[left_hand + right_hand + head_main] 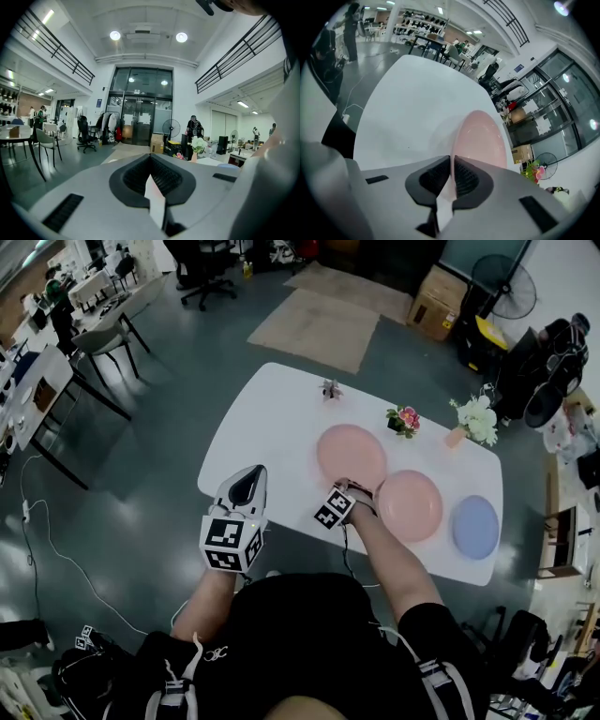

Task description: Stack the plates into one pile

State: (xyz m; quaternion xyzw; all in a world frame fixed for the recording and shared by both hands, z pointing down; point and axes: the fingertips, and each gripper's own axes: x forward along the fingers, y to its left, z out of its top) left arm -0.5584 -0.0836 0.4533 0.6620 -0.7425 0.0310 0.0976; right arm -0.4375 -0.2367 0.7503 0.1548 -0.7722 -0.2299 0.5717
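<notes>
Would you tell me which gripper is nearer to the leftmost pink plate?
Right. The right gripper is shut on the near rim of the leftmost pink plate; the left gripper hangs by the near-left edge of the table, clear of the plate.

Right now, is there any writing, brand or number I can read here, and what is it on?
Nothing reads clearly.
Cube on the left gripper and cube on the right gripper: square patterns only, no letters.
Blue sign beside the glass doors: too small.
Cardboard box: any print too blurred.
Logo on the person's black top: illegible.
Pink plate in the right gripper: plain.
</notes>
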